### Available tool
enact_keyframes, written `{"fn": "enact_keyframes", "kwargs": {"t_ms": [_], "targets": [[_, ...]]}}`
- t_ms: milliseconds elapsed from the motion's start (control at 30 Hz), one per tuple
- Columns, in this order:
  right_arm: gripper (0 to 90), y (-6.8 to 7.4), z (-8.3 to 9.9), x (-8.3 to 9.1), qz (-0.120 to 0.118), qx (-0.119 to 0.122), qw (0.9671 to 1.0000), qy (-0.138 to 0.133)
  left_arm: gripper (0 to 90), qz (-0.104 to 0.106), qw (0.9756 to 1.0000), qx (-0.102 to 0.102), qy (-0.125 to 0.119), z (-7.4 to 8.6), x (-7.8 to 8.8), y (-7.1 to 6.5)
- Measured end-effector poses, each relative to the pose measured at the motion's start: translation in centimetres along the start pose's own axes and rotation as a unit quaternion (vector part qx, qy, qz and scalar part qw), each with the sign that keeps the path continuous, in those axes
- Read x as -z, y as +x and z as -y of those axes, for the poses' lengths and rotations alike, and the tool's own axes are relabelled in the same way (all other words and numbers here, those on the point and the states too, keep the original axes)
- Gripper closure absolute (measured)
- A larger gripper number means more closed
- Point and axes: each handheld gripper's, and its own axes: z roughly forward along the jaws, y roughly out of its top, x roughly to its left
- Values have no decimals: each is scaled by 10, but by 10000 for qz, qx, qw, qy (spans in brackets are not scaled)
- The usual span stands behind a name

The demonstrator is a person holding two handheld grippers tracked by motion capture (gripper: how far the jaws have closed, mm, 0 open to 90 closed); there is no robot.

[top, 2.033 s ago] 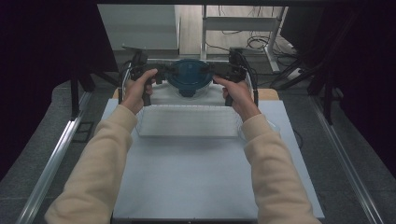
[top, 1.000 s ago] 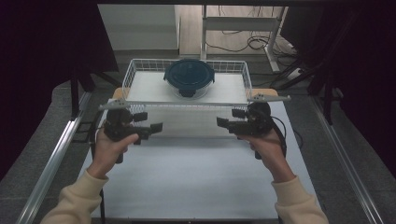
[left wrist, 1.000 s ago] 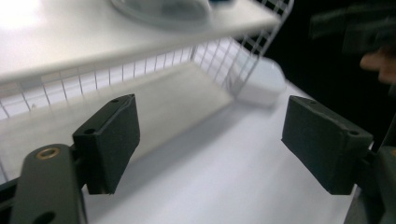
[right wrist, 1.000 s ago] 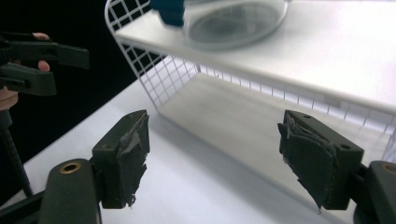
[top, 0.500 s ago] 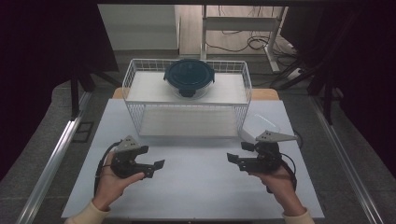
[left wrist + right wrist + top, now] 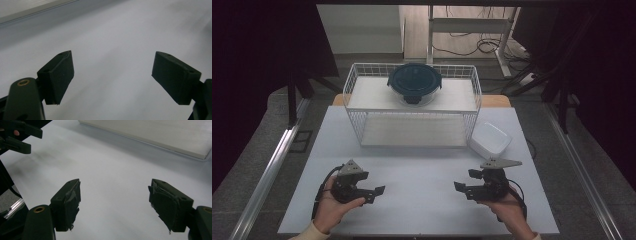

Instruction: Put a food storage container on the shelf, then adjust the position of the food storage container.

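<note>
Both claws, left claw (image 6: 377, 191) and right claw (image 6: 460, 186), are released and empty, low over the near desk (image 6: 422, 165) (well apart); the lidded container (image 6: 414, 82) sits atop the far wire basket (image 6: 357, 82).

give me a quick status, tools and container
Left tool open, empty. Right tool open, empty. Lidded container on wire rack, untouched. White dish beside rack, not blocking.

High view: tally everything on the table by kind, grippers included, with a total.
Hand-held grippers: 2, the left gripper and the right gripper, both open and empty
White wire rack: 1
Round dark-lidded container on the rack's top shelf: 1
White rounded-square lid or dish beside the rack: 1
Total: 5
</note>
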Motion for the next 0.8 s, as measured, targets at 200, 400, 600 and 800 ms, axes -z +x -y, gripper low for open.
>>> {"fn": "enact_keyframes", "kwargs": {"t_ms": [200, 400, 600, 800], "targets": [[246, 0, 1, -3, -9, -19, 10000, 22, 186, 19, 10000, 21, 2, 0, -1, -2], [260, -1, 0, -2, 16, -67, 10000, 5, 190, 36, 9999, 122, -14, 0, 1, 1], [261, -5, 1, -2, 33, -115, 9999, 25, 192, 36, 9999, 92, -40, -1, 3, -1], [265, -6, -1, 1, 72, -133, 9999, 0, 192, 60, 9998, 108, -123, -3, 7, -2]]}}
